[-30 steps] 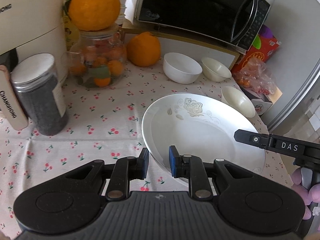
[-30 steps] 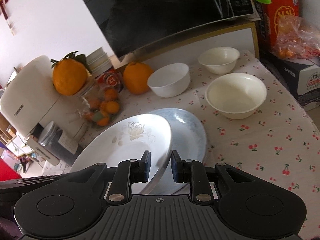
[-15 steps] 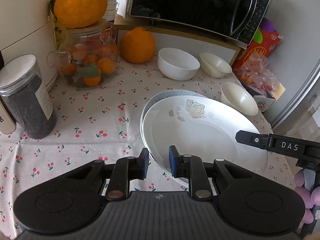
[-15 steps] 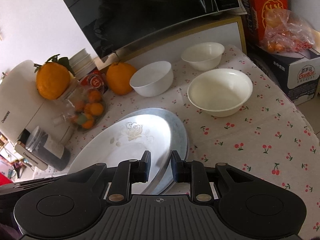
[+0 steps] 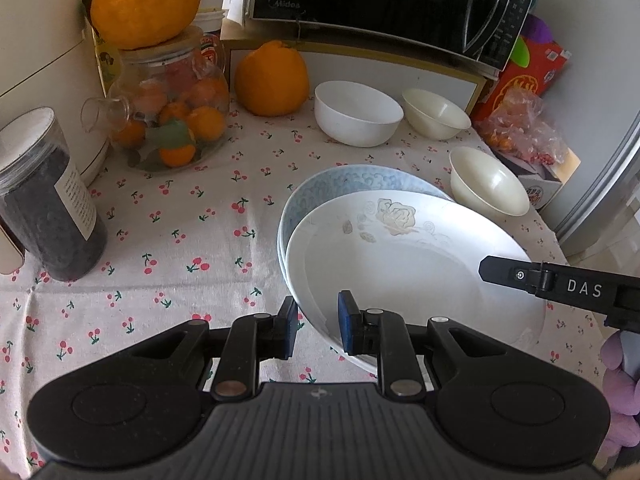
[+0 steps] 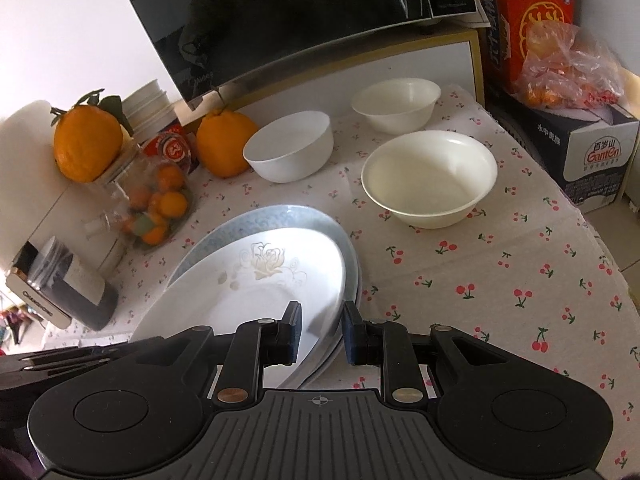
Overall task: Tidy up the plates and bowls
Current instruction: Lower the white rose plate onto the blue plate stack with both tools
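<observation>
A white plate with a rose print (image 5: 404, 264) (image 6: 256, 288) is held by both grippers over a blue-patterned plate (image 5: 360, 182) (image 6: 280, 218) lying on the cherry-print tablecloth. My left gripper (image 5: 317, 328) is shut on the white plate's near left rim. On the plate's opposite rim my right gripper (image 6: 321, 332) is shut; it shows as a black arm (image 5: 560, 284) at the right of the left wrist view. Three bowls stand behind: a white bowl (image 5: 358, 114) (image 6: 290, 146), a small cream bowl (image 5: 436, 114) (image 6: 396, 106), and a larger cream bowl (image 5: 490, 188) (image 6: 430, 178).
A glass jar of small oranges (image 5: 172, 116) with a big orange on top, a loose orange (image 5: 272, 78), a dark-filled canister (image 5: 44, 196) and a white appliance (image 5: 44, 40) stand left. A microwave (image 5: 384, 0) sits behind on a shelf. Boxes and a bag of fruit (image 6: 568, 68) crowd the right edge.
The white rose plate has come down over the blue plate, which now shows beneath its far rim. Both grippers stayed shut on the plate.
</observation>
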Demonstrator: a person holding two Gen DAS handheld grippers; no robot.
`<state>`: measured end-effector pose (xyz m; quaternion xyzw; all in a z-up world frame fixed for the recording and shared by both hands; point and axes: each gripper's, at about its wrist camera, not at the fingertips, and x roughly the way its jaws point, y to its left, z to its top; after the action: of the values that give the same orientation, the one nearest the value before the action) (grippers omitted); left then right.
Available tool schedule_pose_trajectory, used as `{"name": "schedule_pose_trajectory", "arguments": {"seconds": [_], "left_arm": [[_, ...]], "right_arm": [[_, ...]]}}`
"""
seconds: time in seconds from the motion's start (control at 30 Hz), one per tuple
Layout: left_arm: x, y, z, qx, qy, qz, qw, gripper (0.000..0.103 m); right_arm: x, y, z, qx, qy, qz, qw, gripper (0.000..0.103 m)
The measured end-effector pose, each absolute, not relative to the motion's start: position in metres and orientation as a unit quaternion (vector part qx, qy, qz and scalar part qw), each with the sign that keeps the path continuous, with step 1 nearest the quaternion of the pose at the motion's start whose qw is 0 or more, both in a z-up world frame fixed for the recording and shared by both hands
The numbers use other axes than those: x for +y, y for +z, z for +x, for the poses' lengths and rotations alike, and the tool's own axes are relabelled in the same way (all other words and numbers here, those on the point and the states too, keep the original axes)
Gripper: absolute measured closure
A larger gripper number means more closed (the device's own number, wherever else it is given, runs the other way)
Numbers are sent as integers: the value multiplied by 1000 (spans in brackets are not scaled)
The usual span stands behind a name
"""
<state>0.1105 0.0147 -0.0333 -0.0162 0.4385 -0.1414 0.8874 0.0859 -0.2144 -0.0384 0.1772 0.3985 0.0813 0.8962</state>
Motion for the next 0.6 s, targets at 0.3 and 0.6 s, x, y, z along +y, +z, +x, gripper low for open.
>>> {"name": "schedule_pose_trajectory", "arguments": {"seconds": [0.3, 0.6], "left_arm": [[9, -33, 109, 435, -140, 6, 890, 84], [3, -36, 110, 435, -140, 23, 889, 84]], "right_arm": [[-208, -37, 86, 402, 74, 146, 901, 81], [-204, -34, 86, 407, 61, 111, 904, 81]]}}
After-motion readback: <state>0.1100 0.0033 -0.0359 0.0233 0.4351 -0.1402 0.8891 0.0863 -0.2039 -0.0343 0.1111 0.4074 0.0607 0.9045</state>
